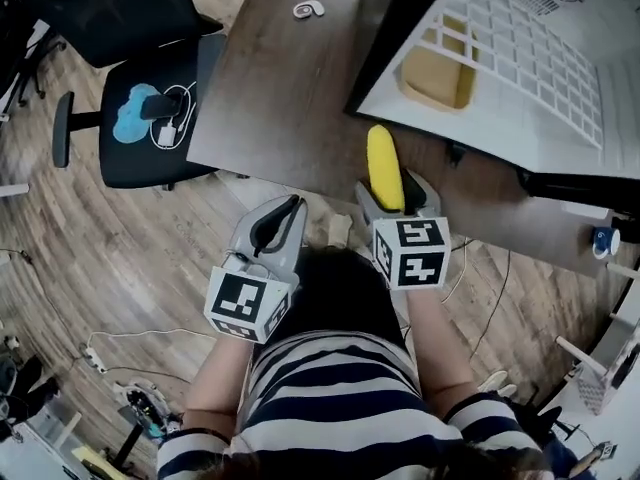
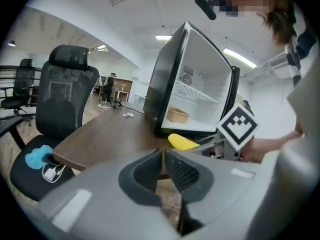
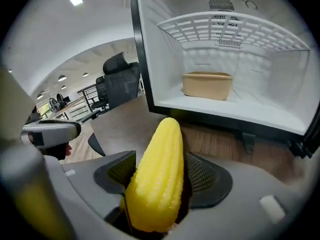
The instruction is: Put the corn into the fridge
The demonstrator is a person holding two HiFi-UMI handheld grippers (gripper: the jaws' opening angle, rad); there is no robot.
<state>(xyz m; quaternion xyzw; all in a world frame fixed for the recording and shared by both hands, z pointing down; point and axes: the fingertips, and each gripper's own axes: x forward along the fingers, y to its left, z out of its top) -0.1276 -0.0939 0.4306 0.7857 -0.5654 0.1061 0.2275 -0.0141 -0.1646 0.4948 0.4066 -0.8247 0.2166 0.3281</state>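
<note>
Corn sits at the near edge of the desk, tip towards the open fridge, and I think it rests on the wood. It is between the fingers of my right gripper. They stand wide, with a dark gap beside the right one, so I judge nothing is clamped yet. To take it well I would settle the fingers on both sides of the thick middle, keep them square to the cob, and close evenly so it cannot roll or squirt forward. My left gripper hangs off the desk edge with its fingers pressed together on nothing.

Inside the fridge, a white wire shelf spans the upper part and looks bare. Below it, a tan tub stands on the floor near the back. I cannot see into the tub. The white floor around it is free.
</note>
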